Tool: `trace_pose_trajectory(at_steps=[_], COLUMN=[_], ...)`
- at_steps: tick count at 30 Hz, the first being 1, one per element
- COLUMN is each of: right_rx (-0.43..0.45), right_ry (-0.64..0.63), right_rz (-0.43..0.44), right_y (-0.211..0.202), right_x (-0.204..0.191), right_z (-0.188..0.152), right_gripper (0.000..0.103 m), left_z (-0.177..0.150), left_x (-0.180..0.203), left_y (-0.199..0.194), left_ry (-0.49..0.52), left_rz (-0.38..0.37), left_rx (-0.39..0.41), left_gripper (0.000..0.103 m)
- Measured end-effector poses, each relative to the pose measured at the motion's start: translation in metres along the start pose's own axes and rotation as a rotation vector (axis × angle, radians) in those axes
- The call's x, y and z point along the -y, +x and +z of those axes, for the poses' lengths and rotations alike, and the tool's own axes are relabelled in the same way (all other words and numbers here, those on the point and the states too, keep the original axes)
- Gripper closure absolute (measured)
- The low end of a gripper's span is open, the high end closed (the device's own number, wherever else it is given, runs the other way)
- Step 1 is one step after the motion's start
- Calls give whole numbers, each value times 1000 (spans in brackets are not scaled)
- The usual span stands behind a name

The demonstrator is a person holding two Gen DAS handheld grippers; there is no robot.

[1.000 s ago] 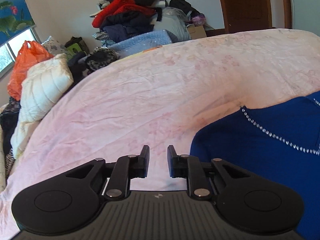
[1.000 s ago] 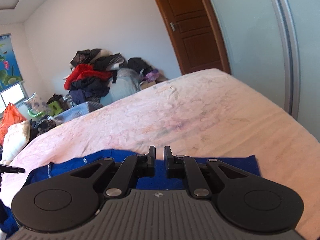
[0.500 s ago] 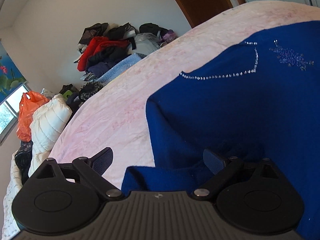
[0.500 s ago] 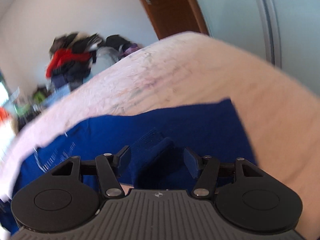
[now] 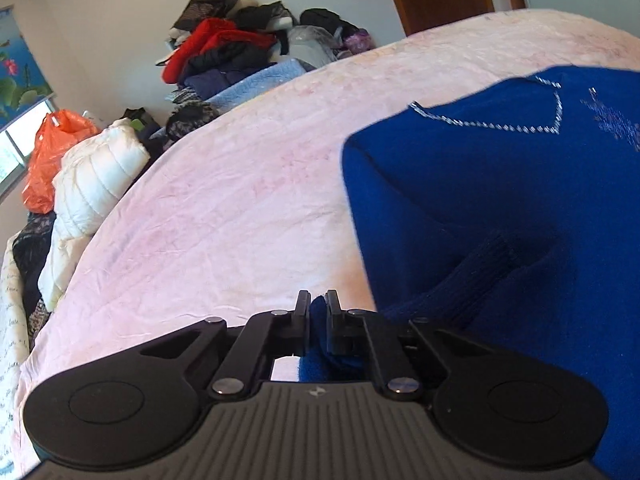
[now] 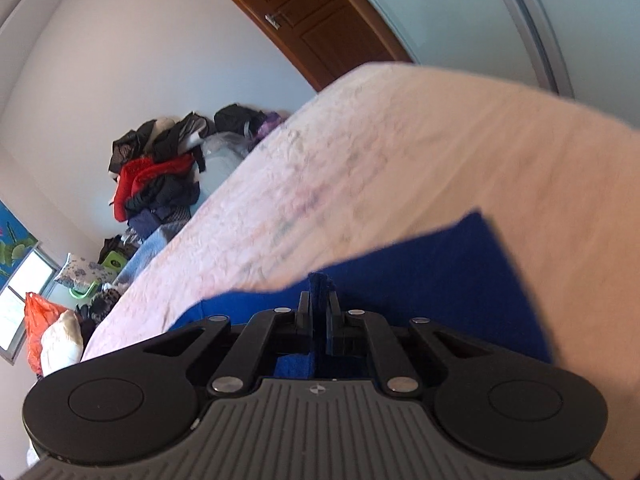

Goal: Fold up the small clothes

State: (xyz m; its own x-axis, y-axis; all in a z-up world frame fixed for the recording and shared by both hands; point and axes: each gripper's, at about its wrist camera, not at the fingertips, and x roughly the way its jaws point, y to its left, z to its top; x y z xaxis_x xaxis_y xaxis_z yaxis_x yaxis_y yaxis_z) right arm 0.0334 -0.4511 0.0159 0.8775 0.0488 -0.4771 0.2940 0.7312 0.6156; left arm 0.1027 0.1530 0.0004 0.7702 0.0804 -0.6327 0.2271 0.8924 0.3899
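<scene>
A royal-blue sweater (image 5: 500, 200) with a silver rhinestone V-neck lies on the pink bedspread (image 5: 240, 200), at the right of the left wrist view. My left gripper (image 5: 318, 304) is shut on a fold of the sweater's edge, near a ribbed cuff (image 5: 480, 272). In the right wrist view the sweater (image 6: 440, 280) lies across the bedspread (image 6: 400, 152). My right gripper (image 6: 319, 300) is shut on a pinch of its blue fabric, which sticks up between the fingertips.
A heap of clothes (image 5: 232, 52) is piled at the far wall, and it also shows in the right wrist view (image 6: 160, 176). A white padded jacket (image 5: 96, 176) and an orange bag (image 5: 52, 152) lie beside the bed at left. A brown wooden door (image 6: 320, 28) stands behind.
Both grippers were open over the sweater half a second ago; now both have shut on its blue fabric. A second ago both were shut and empty, further from the sweater.
</scene>
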Motion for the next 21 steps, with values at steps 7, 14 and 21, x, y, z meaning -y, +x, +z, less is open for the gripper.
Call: trace_pose_trajectory(at_steps=[7,14,21], right_rx=[147,315,421], right_ry=[-72,-86,-21], right_rz=[-66,-196,-337], right_y=[-25,-52,-70], right_x=[-1,25,75], right_z=[54,111,138], right_gripper=[93,93,93], left_z=[2,-17,-45], left_x=[-69,-187,-239], left_y=[5,19,33], left_ry=[-89,-290,-442], left_rz=[270,643,824], left_rx=[-32,-144,-254], left_gripper=[97,98,101])
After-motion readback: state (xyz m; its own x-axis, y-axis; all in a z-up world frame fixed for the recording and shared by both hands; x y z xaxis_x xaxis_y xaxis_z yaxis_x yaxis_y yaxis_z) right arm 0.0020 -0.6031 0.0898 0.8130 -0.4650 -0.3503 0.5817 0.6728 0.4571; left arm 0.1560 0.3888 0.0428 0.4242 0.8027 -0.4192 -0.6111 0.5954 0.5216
